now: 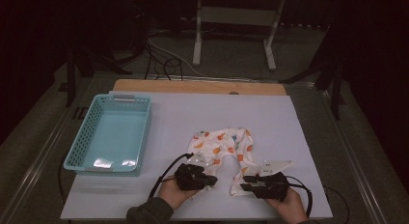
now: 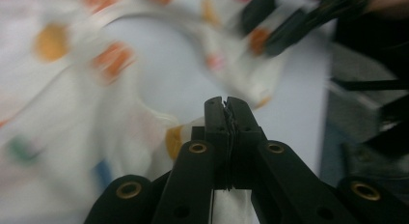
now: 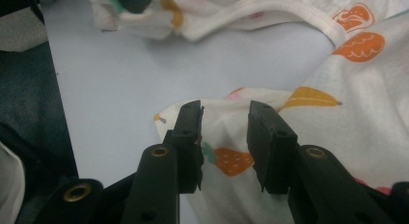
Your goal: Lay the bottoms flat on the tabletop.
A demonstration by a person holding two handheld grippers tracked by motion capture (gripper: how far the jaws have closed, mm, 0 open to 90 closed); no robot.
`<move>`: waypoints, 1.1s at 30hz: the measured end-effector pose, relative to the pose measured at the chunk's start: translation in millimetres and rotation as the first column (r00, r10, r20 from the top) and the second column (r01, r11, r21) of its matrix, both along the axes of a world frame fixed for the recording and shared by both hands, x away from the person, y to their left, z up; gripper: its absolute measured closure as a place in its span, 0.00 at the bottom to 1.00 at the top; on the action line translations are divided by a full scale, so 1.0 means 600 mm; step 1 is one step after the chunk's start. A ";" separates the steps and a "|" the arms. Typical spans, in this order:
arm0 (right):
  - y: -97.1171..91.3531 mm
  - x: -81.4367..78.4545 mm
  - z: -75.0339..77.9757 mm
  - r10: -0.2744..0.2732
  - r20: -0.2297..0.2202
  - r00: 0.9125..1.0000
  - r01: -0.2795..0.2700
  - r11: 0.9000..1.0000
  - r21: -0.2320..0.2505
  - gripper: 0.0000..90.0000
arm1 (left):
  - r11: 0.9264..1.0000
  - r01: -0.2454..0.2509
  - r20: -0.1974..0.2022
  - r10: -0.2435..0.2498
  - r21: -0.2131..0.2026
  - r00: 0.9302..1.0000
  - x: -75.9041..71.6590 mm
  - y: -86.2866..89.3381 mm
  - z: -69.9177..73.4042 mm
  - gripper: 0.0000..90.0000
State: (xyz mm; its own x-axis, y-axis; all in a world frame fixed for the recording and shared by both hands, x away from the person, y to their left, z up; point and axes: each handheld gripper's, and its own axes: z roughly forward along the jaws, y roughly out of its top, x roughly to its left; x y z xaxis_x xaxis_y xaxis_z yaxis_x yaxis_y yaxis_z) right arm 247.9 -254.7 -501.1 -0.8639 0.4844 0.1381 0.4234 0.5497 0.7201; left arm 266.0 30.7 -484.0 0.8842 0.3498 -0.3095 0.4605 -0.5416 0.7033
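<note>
A small white garment (image 1: pixel 222 147) printed with orange and yellow fruit lies rumpled on the pale table cover, near the front edge. My left gripper (image 1: pixel 211 181) is at the garment's lower left end. In the left gripper view its jaws (image 2: pixel 225 105) are pressed together with a thin edge of the cloth (image 2: pixel 144 132) caught between them. My right gripper (image 1: pixel 247 181) is at the lower right end of the garment. Its jaws (image 3: pixel 224 113) stand open on either side of a corner of the fabric (image 3: pixel 226 159), and the cloth passes under them.
A teal plastic basket (image 1: pixel 103 168) stands empty at the left of the table. The pale cover (image 1: pixel 193 113) ends at a wooden strip (image 1: pixel 197 86) at the back. Cables (image 1: pixel 164 60) and a white frame (image 1: pixel 236 16) are on the floor beyond.
</note>
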 end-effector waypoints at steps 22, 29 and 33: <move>-0.051 -0.009 -0.022 -0.042 0.014 0.999 0.043 0.997 -0.063 0.63 | 0.982 -0.174 0.060 0.170 0.069 0.984 0.044 0.036 -0.021 0.71; -0.037 -0.008 -0.019 -0.033 0.057 0.998 0.039 0.993 -0.115 0.97 | 0.973 -0.213 0.078 0.206 0.091 0.975 0.054 0.035 -0.029 0.70; -0.022 -0.012 -0.004 0.019 0.037 0.999 -0.015 0.995 -0.097 0.98 | 0.971 -0.225 0.082 0.218 0.081 0.972 0.057 0.041 -0.025 0.70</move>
